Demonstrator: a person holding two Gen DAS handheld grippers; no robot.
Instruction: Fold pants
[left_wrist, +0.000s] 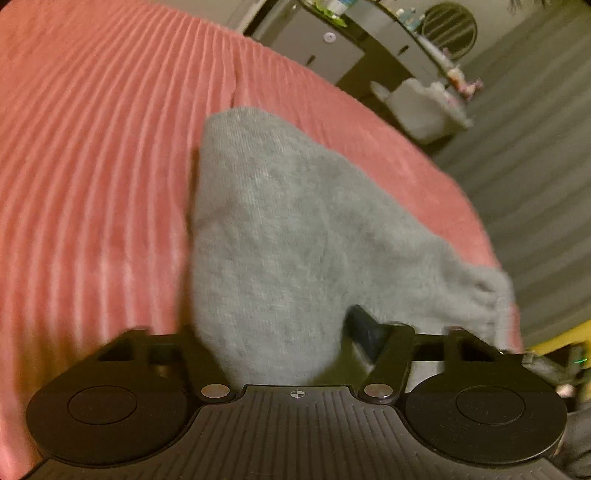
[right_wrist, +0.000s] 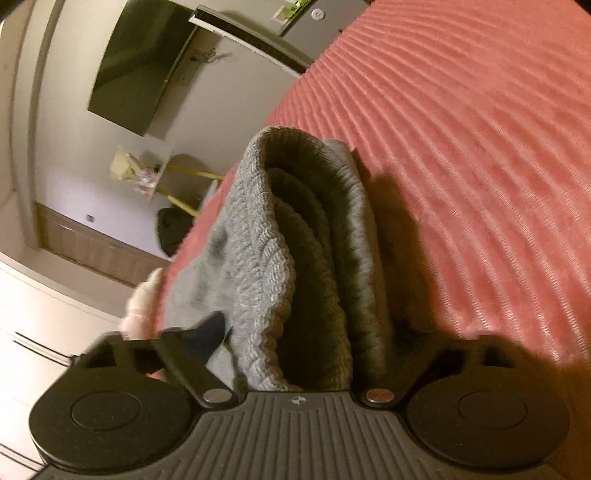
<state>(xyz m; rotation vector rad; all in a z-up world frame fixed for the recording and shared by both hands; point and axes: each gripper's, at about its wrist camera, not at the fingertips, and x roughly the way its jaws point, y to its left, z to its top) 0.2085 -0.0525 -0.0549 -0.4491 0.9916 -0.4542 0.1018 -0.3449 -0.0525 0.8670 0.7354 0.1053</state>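
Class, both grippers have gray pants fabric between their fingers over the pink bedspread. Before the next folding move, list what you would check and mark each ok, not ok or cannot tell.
1. Pants fabric between left gripper fingers: ok.
2. Left gripper pads pressing on the fabric: cannot tell, they are hidden.
3. Ribbed waistband between right gripper fingers: ok.
4. Right gripper grip firm: cannot tell.
5. Pants lying over the bedspread, not off its edge: ok.
6. Fabric smooth for a fold: not ok, the waistband is bunched in layers.
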